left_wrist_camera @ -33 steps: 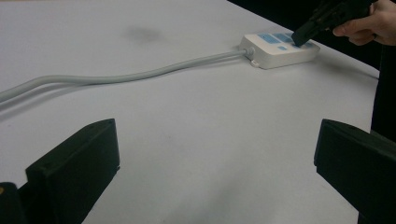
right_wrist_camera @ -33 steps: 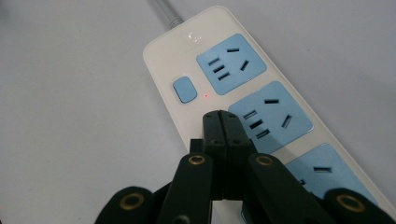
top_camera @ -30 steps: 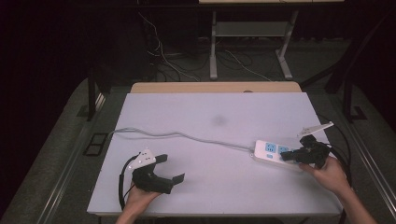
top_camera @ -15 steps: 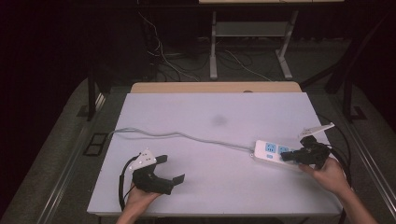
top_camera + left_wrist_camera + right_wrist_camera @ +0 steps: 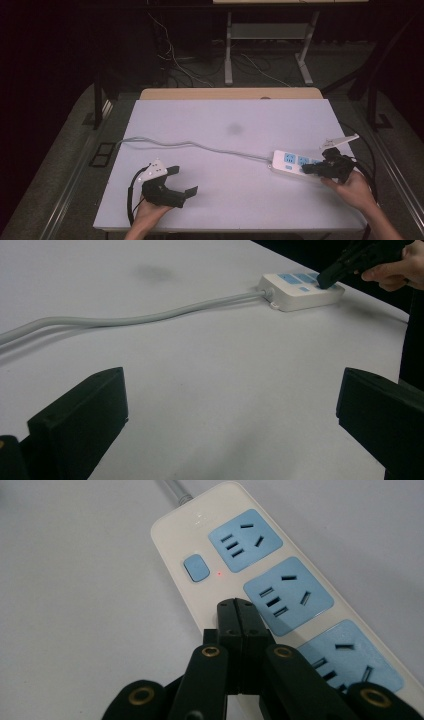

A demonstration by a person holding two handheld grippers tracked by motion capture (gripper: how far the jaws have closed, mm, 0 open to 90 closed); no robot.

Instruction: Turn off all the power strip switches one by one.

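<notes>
A white power strip (image 5: 295,164) with blue sockets lies near the table's right edge; its grey cable (image 5: 200,145) runs left across the white table (image 5: 235,200). My right gripper (image 5: 311,168) is shut with nothing between its jaws, its tips over the strip (image 5: 260,565) just behind the blue switch (image 5: 196,568). A small red light (image 5: 219,573) glows beside that switch. My left gripper (image 5: 177,181) rests open at the front left, far from the strip (image 5: 300,288), with bare table between its jaws.
A dark smudge (image 5: 234,129) marks the table's middle. A wooden board (image 5: 230,93) edges the far side. Behind it are desk legs (image 5: 228,50) and loose cables on the floor. A black cable (image 5: 131,192) loops from the left gripper.
My right gripper has drawn back slightly to the right along the strip. The left gripper has not moved.
</notes>
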